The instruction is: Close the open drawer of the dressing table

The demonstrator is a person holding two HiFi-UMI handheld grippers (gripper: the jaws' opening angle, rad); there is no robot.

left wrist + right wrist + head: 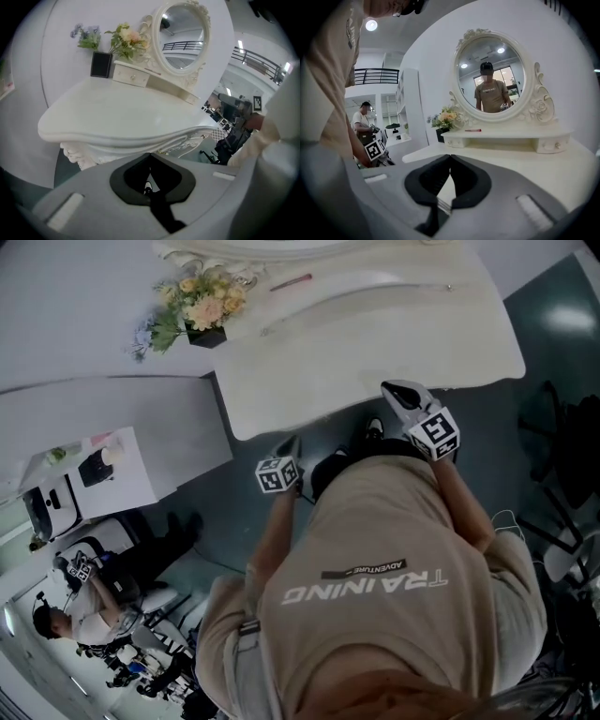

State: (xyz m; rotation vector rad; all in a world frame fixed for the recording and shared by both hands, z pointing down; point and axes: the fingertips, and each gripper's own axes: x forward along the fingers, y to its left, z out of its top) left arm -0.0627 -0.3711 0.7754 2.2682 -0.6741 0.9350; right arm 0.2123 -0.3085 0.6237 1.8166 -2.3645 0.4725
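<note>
At the tabletop's front edge: both grippers shut and empty, drawer front not yet touched.

Left gripper point(150, 156) and right gripper point(450, 158) each have their jaws together with nothing between them, and both hang just in front of the dressing table point(375, 343). The left sits lower, facing the carved apron point(185, 140) under the tabletop, where a small gold knob point(161, 151) shows. No drawer visibly projects there, so it is probably close to flush; the small shelf drawer point(132, 77) also looks flush. To finish well, set the closed jaw tips flat on the drawer face beside the knob, near its middle. Push straight and level, slowly, until it is flush. Pressing at one corner would likely skew it.
</note>
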